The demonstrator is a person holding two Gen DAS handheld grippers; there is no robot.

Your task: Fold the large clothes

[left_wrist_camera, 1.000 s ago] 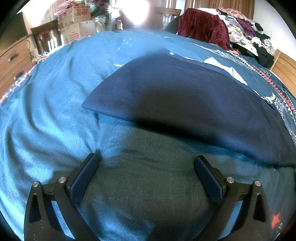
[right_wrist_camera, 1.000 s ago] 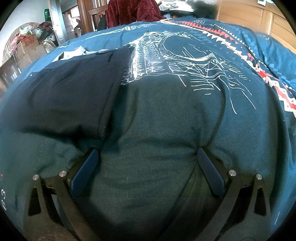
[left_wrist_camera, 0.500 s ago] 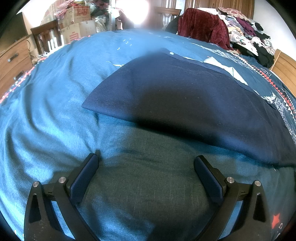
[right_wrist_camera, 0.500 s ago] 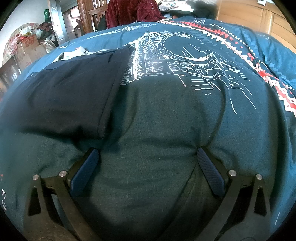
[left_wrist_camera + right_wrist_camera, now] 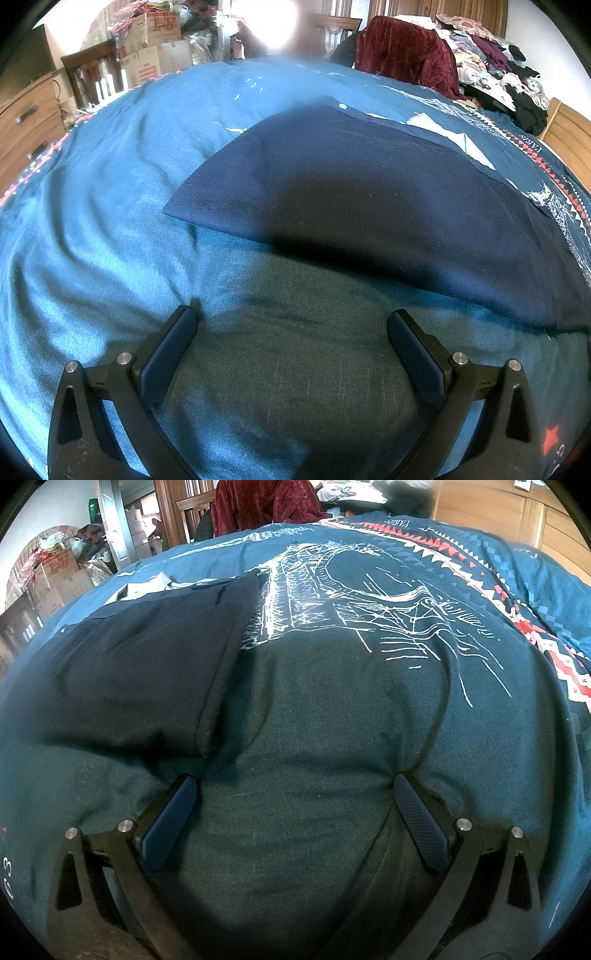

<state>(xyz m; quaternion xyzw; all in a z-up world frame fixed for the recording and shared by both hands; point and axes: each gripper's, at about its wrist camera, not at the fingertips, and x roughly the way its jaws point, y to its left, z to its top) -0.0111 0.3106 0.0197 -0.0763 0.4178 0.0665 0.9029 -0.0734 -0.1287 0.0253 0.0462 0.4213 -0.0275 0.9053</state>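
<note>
The dark navy cloth garment point(image 5: 369, 206) lies flat as a neat rectangle on the teal printed bedspread point(image 5: 110, 184); folds look largely done, maybe one more left. Left tool point(image 5: 291, 332) and right tool point(image 5: 295, 801) both spread wide, gripping nothing.

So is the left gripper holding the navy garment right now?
No, the left gripper is open with only teal bedspread between its fingers, and the navy garment lies flat farther ahead, untouched.
</note>
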